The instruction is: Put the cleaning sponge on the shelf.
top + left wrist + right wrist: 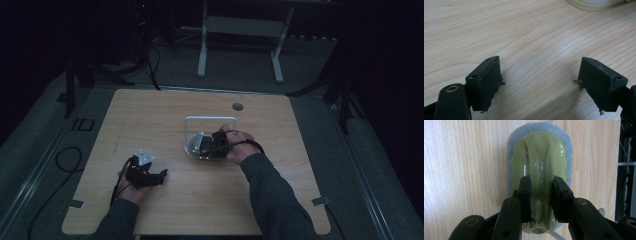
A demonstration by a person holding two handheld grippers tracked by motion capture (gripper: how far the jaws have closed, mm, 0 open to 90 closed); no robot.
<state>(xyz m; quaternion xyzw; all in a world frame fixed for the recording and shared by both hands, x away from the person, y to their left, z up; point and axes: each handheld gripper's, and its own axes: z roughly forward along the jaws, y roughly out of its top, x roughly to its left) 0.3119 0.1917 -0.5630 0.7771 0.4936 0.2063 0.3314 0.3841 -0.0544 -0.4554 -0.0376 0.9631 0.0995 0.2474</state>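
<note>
A scrubber with a translucent green handle [540, 157] and a blue-grey sponge pad [510, 152] lies on the wooden table [165, 110]. My right gripper [541, 200] is shut on the raised ridge of that handle, one jaw on each side. From above, the right gripper [201, 146] sits mid-table with the hand behind it. The left gripper [161, 176] rests low on the table's near left. In its own view the left gripper [539, 67] is open, with bare wood between its jaws.
A white wire frame [204, 118] stands just behind the right gripper. A round cable hole [237, 106] is near the table's far edge. A pale rounded rim [594, 4] shows at the top of the left gripper view. Dark floor and stand legs [202, 60] lie beyond.
</note>
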